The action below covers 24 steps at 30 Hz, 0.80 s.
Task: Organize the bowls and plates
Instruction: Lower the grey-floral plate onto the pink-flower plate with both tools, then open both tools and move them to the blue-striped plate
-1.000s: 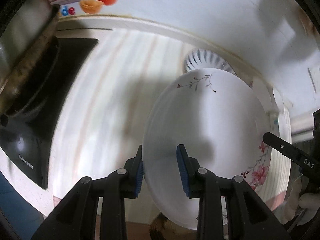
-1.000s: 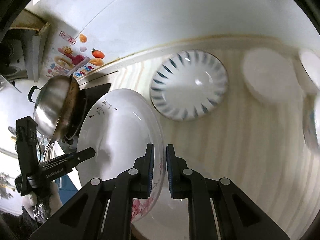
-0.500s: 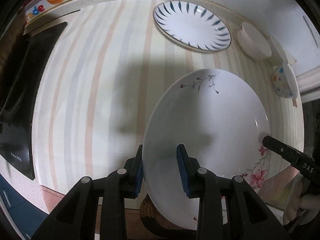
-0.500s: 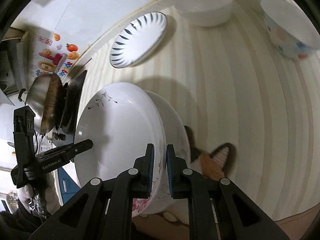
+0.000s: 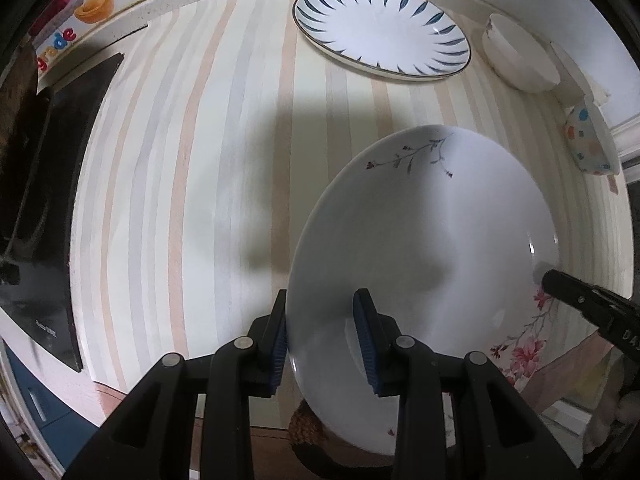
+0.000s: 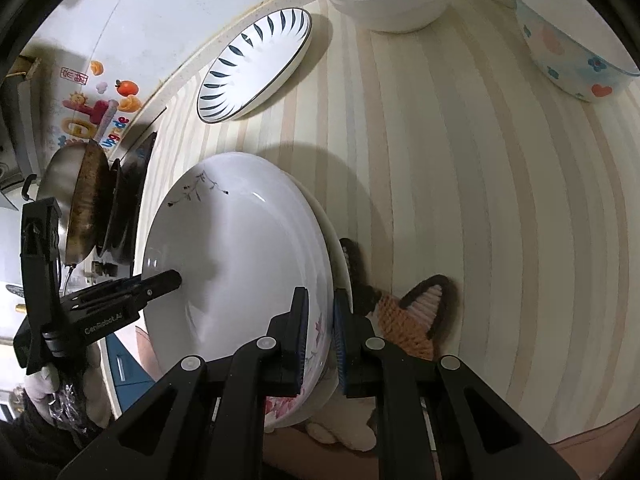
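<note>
Both the left gripper (image 5: pixel 320 336) and right gripper (image 6: pixel 320 332) clamp the floral plate (image 5: pixel 420 248) rims near the counter's (image 5: pixel 224 184) front edge; next: lower, release.

Each claw (image 5: pixel 322 336) is black plastic with ribbed blue pads (image 5: pixel 365 340) and silver screws. White lettering marks the left claw (image 6: pixel 132 292). The hand (image 6: pixel 44 384) wears a white glove.

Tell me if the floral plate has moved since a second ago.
Yes. The floral plate, gripped by both grippers, came down and away from the blue-leaf plate, which it overlapped before.
</note>
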Available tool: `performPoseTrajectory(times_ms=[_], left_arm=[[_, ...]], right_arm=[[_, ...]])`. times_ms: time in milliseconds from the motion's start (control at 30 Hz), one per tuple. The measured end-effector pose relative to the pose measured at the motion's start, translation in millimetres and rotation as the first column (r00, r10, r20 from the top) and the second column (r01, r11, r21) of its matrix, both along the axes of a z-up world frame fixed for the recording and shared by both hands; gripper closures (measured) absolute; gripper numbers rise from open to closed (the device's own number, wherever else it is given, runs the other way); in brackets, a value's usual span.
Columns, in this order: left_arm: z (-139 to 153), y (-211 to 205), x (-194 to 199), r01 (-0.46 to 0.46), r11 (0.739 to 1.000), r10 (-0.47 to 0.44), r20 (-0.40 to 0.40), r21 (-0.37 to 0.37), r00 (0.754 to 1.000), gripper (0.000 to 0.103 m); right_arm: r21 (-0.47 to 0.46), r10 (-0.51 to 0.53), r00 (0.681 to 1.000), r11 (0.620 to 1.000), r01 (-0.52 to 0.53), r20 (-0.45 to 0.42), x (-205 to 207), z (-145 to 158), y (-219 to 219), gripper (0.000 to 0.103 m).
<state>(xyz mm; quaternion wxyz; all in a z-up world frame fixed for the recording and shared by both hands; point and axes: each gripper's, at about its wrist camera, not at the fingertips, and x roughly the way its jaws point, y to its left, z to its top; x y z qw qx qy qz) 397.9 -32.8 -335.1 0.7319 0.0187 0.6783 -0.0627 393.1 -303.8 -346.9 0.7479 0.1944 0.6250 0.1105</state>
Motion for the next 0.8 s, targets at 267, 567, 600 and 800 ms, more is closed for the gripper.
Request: performPoseTrajectory(times_ms=[267,567,600,800], left_arm=[[-10,-19,3,0.031,0.999,-0.031,0.0,0.041,1.0,0.074],[16,0,18,-0.022,1.0,0.022,-0.001,0.008,1.0,0.074],[26,4,25,-0.046,0.999,0.046,0.018,-0.004,0.999,0.074],[50,13,103,-0.111,0.992,0.116,0.088,-0.063,0.989,0.069]], right_arm=[[-0.03,0.021,0.999,0.999,-0.022,-0.025,3,3,4,0.089],[-0.008,-0.001,0.997,1.0,0.0,-0.079,16,28,-6,0.086],[0.003,-0.011,0.998,1.0,0.011,-0.065,20,36,-9,0.085],[0.025,-0.08,0.995,0.997,0.078,0.06,81,77,-7,0.063]])
